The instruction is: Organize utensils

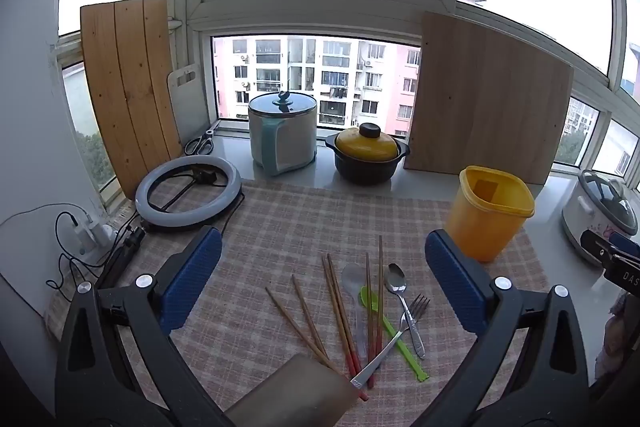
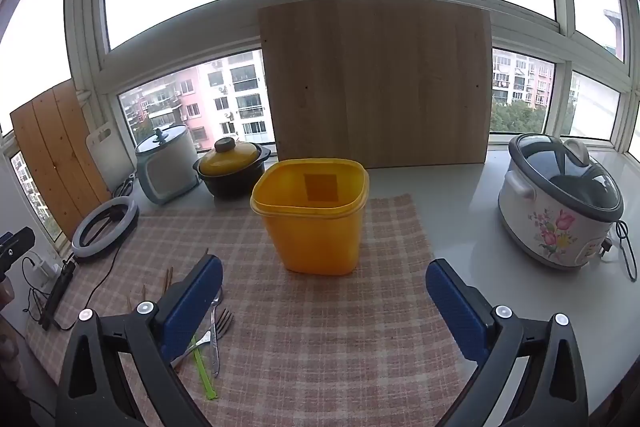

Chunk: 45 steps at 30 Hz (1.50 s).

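Observation:
A loose pile of utensils lies on the checked cloth (image 1: 280, 227): several wooden chopsticks (image 1: 308, 319), a clear plastic spoon (image 1: 354, 283), a steel spoon (image 1: 397, 281), a fork (image 1: 418, 307) and a green plastic stick (image 1: 394, 337). My left gripper (image 1: 324, 279) hovers above them, jaws wide open, nothing between its blue pads (image 1: 192, 279). An empty yellow tub (image 1: 488, 211) stands to the right of the pile. My right gripper (image 2: 324, 299) is open in front of that yellow tub (image 2: 310, 215); the fork (image 2: 224, 321) shows beside its left finger.
On the sill stand a lidded white pot (image 1: 282, 131), a yellow-lidded black casserole (image 1: 368, 155), two wooden boards (image 1: 488, 95) and scissors (image 1: 200, 143). A ring light (image 1: 188, 193) and cables lie at left. A floral rice cooker (image 2: 560, 203) sits at right.

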Each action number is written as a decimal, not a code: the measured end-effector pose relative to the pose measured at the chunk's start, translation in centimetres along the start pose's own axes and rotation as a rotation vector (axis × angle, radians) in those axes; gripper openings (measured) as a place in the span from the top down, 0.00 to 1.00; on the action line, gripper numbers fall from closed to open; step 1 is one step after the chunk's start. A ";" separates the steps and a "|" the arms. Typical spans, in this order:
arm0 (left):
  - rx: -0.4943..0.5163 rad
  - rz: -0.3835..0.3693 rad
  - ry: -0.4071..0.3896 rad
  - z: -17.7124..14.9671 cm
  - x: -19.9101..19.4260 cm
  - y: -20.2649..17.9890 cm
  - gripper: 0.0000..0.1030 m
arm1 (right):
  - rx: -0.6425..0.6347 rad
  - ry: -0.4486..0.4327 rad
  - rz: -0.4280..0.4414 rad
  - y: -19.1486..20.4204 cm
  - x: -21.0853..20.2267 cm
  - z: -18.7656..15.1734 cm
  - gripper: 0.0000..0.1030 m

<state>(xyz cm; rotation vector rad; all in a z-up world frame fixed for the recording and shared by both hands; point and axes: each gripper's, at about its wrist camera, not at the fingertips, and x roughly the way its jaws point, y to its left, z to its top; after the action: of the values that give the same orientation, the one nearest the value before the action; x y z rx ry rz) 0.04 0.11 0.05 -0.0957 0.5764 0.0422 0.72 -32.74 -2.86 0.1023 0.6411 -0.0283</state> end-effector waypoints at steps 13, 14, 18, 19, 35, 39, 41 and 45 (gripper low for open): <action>0.017 0.006 -0.026 0.5 0.7 -0.1 0.00 | -0.015 -0.014 -0.010 -0.1 0.3 0.3 0.00; 0.018 0.005 -0.028 0.7 0.7 -0.1 0.00 | -0.015 -0.015 -0.011 -0.1 0.3 0.3 0.00; 0.026 0.001 -0.035 0.8 0.8 -0.4 0.00 | -0.018 -0.012 -0.015 0.3 0.9 0.6 0.00; 0.026 -0.001 -0.035 0.8 0.8 -0.4 0.00 | -0.019 -0.013 -0.014 0.3 0.8 0.7 0.00; 0.026 -0.002 -0.033 1.0 1.0 -0.4 0.00 | -0.023 -0.003 -0.003 0.7 1.5 0.6 0.00; 0.023 -0.001 -0.034 0.6 1.0 -0.3 0.00 | -0.026 0.000 -0.001 0.9 1.4 0.6 0.00; 0.021 0.001 -0.034 0.4 0.9 -0.2 0.00 | -0.026 0.000 -0.001 0.9 1.3 0.5 0.00; 0.019 0.004 -0.030 0.0 0.6 0.0 0.00 | -0.027 0.002 -0.001 0.9 1.3 0.6 0.00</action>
<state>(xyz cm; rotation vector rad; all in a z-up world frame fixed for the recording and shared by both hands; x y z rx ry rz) 0.53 0.11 -0.24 -0.0748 0.5470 0.0420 2.18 -31.92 -3.13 0.0759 0.6431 -0.0203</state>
